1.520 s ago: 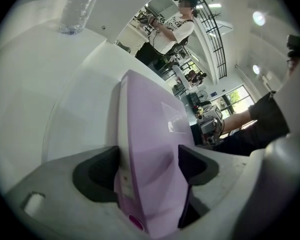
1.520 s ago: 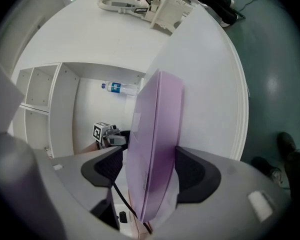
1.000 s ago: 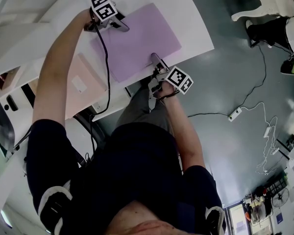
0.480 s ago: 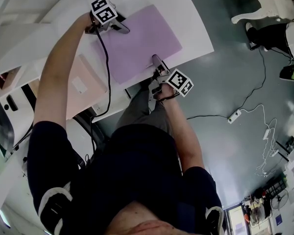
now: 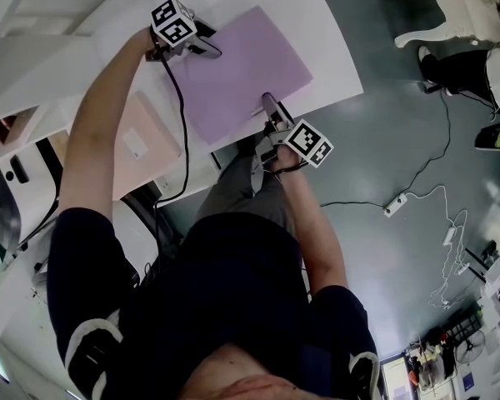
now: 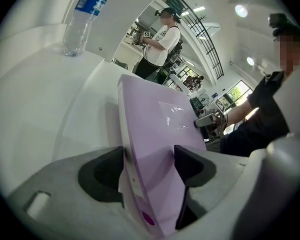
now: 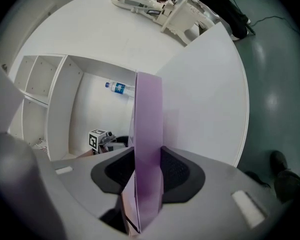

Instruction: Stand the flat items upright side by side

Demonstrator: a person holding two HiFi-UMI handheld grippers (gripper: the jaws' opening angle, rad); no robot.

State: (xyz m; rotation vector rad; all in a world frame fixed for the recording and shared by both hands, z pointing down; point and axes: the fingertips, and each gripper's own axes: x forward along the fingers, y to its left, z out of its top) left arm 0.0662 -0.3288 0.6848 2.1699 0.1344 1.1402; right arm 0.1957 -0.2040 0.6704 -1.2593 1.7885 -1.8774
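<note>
Pinching lilac folder across its long axis: my left claw clamps far edge; right claw, jaws just closing, near edge

I see the lilac folder as smooth plastic with a soft sheen, the white counter as matt, and the bottle as clear plastic.

The right gripper has both pads pressed on a purple folder, which is seen edge-on and rises from bottom centre to mid-frame; the jaws have just been closing. A white table fills the right. A bottle shows just left of the folder's top, with a white shelf at left.
</note>
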